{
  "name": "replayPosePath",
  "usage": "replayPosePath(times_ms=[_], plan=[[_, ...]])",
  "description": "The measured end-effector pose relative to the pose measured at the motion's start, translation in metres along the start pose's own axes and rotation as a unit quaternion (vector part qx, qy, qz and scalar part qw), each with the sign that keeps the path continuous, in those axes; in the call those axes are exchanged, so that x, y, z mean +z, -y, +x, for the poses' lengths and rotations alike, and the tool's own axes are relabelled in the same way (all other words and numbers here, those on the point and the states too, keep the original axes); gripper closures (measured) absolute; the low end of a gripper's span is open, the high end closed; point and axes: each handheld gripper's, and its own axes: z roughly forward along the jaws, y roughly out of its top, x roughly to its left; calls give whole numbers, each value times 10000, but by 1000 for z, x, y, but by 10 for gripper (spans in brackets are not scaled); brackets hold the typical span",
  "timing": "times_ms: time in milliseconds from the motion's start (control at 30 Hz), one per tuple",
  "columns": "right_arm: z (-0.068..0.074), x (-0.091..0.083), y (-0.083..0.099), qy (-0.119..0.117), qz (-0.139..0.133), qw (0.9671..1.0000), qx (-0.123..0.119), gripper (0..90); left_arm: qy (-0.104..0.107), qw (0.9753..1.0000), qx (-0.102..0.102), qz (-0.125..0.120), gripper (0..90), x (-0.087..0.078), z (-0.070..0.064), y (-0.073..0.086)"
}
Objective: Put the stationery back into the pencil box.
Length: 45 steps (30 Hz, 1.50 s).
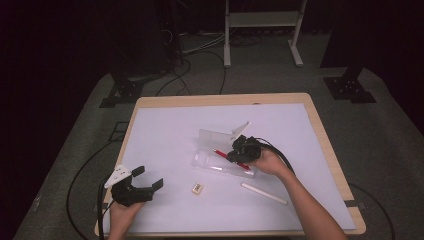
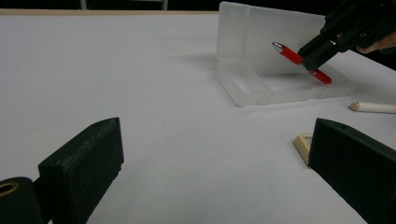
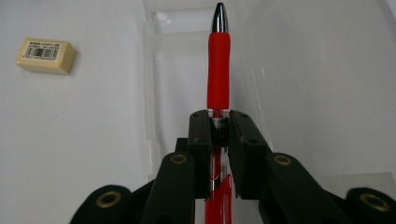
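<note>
High view overhead facing forward, gripper views low, close, sharing the clear case (image 2: pixel 261 70).

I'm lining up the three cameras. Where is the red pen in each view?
High view: red pen right of centre, over the clear plastic case.
Left gripper view: upper right, held by the right gripper.
Right gripper view: centre, upright between the jaws.
Shared landmark: the case.

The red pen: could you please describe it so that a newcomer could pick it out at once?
On the white table, find the clear plastic case lying open near the middle. Just above its tray, the right tongs grip the red pen at mid-barrel. It is the only red thing, with a silver tip, unlike the white stick and the beige eraser.
</note>
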Motion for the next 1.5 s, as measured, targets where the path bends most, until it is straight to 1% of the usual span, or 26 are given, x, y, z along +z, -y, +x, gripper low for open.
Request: replayPosePath(times_ms=[100,233,567,767,833,1067,1133,1233,1300,1500], plan=[[-1,4,1,-7,37,10000,19,787,2,10000,-3,-8,28,0,0,0],[-2,8,2,-10,78,10000,-35,787,-6,10000,-14,-4,28,0,0,0],[-4,16,8,-42,132,9998,105,786,10,10000,-12,-9,28,1,-1,0],[-5,17,10,-35,139,9998,136,784,10,10000,-12,-2,28,1,0,0],[-5,18,10,-30,148,9998,107,784,7,10000,-1,-2,28,1,0,0],[-4,20,9,-35,193,9997,118,778,17,10000,-15,-9,28,0,0,0],[-4,20,9,-51,185,9997,137,774,18,10000,-9,1,28,0,-1,0],[-3,18,9,-67,128,9998,168,736,19,10000,-11,-1,28,1,-1,0],[-2,17,9,-34,109,9999,109,730,20,10000,-11,5,28,1,-1,0],[-1,6,10,-14,-39,9999,94,713,24,10000,1,18,28,1,-1,0]])
